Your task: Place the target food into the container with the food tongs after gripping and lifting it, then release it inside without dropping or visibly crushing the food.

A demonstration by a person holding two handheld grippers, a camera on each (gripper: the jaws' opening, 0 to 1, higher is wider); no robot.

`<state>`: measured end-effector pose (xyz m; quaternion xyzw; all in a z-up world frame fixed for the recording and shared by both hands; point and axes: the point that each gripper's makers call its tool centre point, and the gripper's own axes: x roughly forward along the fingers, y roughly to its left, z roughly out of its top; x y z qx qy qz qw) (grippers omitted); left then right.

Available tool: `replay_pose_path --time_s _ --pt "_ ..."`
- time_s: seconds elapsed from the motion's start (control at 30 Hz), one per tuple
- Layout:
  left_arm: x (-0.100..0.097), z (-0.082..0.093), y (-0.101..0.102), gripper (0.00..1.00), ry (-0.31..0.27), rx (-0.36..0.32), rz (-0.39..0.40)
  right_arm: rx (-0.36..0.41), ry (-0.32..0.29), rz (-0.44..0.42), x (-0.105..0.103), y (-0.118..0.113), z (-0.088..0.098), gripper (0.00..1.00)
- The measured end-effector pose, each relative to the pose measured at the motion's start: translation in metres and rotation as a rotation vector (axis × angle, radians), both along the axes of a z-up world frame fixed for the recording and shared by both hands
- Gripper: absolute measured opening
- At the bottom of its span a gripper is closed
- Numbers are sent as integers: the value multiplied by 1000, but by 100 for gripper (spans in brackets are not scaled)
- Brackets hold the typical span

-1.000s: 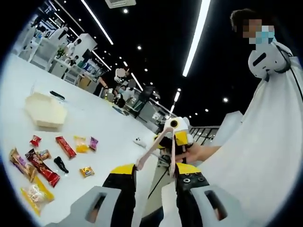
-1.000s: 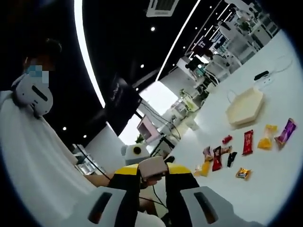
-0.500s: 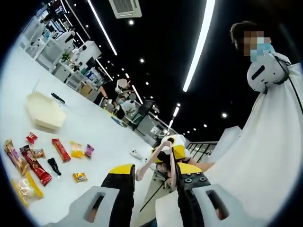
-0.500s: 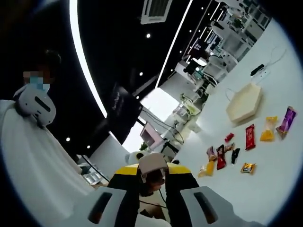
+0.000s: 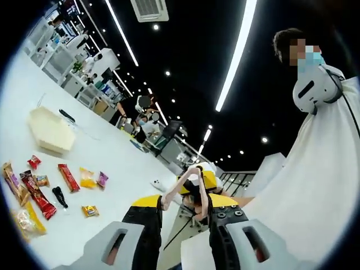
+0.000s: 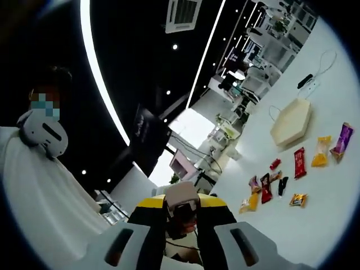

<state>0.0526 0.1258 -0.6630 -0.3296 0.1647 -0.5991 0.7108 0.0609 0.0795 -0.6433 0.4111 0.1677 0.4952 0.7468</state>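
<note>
Two sets of fingers share one tool: the food tongs hang in the air between your grippers, well apart from anything edible. In the left gripper view the left gripper has its fingers apart, bracketing the two pale pink arms of the tongs, one arm close against each finger; whether they press yet I cannot tell. In the right gripper view the right gripper has its fingers drawn together on the rounded closed end of the tongs. What the coming move turns on is this: the snacks lie on the white tabletop at the lower left of the left gripper view, far to the side of the tong arms, so you must swing the whole tool down and over toward them before any squeeze. Which packet is the target I cannot say. The red bar lies with its long axis running toward the container, a shallow beige tray at the upper left of the row; just beside it are a yellow packet and a purple packet, with a small gold sweet nearer you. All look small, flat and wrapped, likely slippery, so approach across a packet's short side.
</note>
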Motion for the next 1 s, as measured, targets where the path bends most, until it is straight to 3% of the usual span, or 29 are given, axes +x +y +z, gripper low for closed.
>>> replay_pose_path --time_s 0.1,0.2,0.43,0.53,0.6,0.7,1.0 --pt "-2 -2 -2 24 -11 20 -8 -15 -11 -2 -1 0 1 18" --pt "-8 -6 -2 16 17 28 -52 -46 -33 5 -4 1 0 18" --pt "-14 -1 -1 4 0 -11 -97 -79 -59 32 -7 4 2 17" --pt "-18 2 -1 3 35 -35 -138 -92 -77 70 -13 10 4 16" --pt "-22 3 -4 3 27 -21 -152 -134 -91 103 -19 17 0 17" --pt "-27 2 -7 3 32 -6 -181 -134 -94 112 -21 22 0 17" --pt "-26 3 -2 3 34 -16 -178 -128 -95 118 -20 25 1 17"
